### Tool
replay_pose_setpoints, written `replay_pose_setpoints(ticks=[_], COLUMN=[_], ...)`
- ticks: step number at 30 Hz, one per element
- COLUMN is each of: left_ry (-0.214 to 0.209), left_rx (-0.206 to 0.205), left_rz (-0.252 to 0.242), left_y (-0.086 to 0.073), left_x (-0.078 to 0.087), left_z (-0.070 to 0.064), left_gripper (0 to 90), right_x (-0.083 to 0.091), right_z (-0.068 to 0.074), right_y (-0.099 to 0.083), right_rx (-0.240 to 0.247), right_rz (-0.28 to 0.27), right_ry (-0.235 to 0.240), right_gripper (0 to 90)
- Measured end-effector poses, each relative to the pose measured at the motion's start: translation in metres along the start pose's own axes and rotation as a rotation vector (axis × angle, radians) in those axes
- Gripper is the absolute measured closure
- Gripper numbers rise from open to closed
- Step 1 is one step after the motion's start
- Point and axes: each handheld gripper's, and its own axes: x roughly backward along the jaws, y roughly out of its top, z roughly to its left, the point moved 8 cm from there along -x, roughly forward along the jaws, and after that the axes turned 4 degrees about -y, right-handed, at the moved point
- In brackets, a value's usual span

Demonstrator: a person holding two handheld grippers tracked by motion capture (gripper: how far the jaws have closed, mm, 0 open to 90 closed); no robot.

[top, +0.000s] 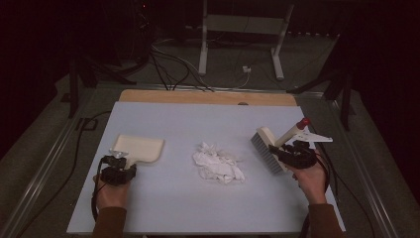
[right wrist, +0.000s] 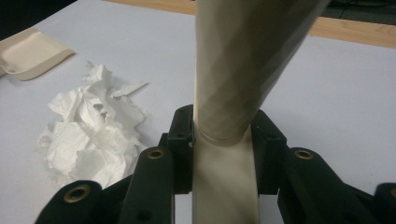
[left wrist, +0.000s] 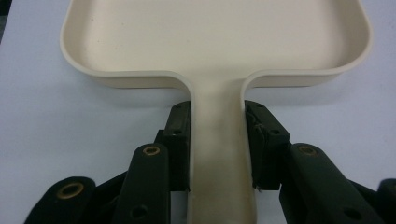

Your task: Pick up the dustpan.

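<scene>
A cream dustpan (top: pixel 139 148) lies flat on the pale table at the left; my left gripper (top: pixel 119 167) is shut on its handle (left wrist: pixel 219 154), with the pan (left wrist: pixel 215 37) spreading out beyond the jaws. At the right, my right gripper (top: pixel 292 151) is shut on the cream handle (right wrist: pixel 229 93) of a hand brush (top: pixel 267 148), whose grey bristles point left and whose red-tipped handle end (top: pixel 303 122) rises to the right. A pile of crumpled white paper (top: pixel 218 163) lies between them, and the same paper (right wrist: pixel 93 135) lies left of the right gripper's jaws.
The pale table (top: pixel 198 119) has a wooden strip (top: pixel 208 96) along its far edge. Beyond it stand a white table frame (top: pixel 242 29) and cables (top: pixel 168 64) on the floor. The dustpan (right wrist: pixel 28 56) shows far left in the right gripper view.
</scene>
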Motion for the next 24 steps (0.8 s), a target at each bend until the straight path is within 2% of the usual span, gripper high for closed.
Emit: replay_pose_setpoints(ticks=[9, 24], left_ry=[-0.049, -0.079], left_rx=[0.026, -0.033], left_rz=[-0.010, -0.022], left_y=[0.003, 0.006], left_x=[0.002, 0.016], left_z=[0.006, 0.012], left_gripper=[67.2, 67.3], right_x=[0.001, 0.006], right_z=[-0.001, -0.006], right_y=[0.001, 0.002], right_rx=[-0.007, -0.022], right_rz=[-0.005, -0.019], right_ry=[0.003, -0.007], right_gripper=[67.2, 67.2])
